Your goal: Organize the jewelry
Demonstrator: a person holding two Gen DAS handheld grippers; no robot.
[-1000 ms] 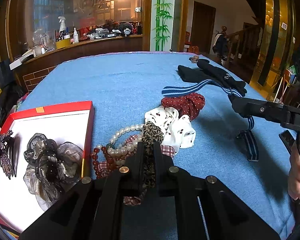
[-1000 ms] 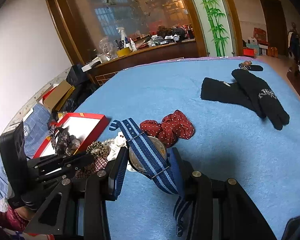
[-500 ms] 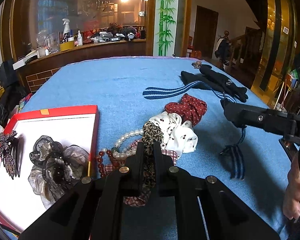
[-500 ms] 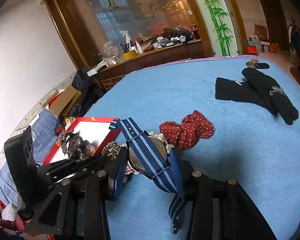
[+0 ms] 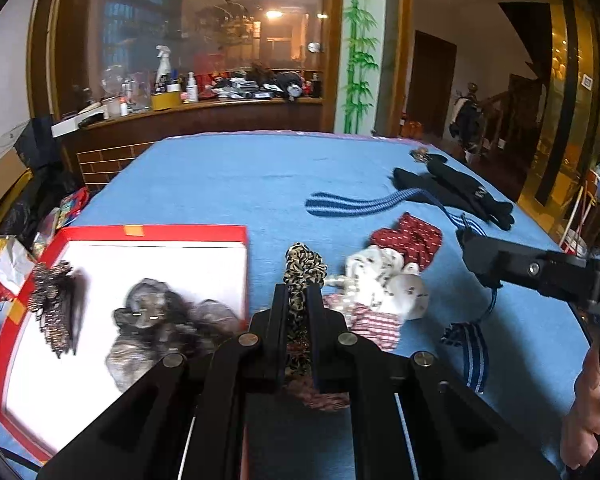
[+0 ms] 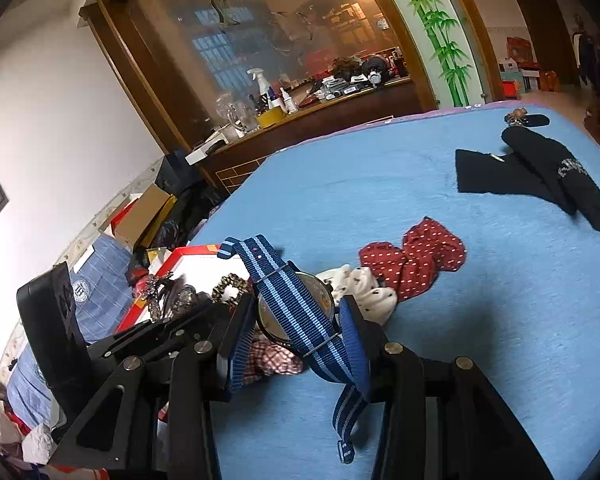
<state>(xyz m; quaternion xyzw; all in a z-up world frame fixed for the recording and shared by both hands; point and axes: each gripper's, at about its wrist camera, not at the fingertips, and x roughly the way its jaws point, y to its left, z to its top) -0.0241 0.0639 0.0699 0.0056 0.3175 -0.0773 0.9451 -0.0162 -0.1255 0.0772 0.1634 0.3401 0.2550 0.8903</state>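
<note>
Leopard-print scrunchie is pinched in the left gripper, with the red tray near-left of it. Right gripper, farther from the tray, clasps the blue-striped watch.

Each camera sits just behind its own tool, looking forward and downward, close above the blue desk. Both views share the red tray, the red dotted scrunchie and the black gloves; the left view faces the tray more squarely.
</note>
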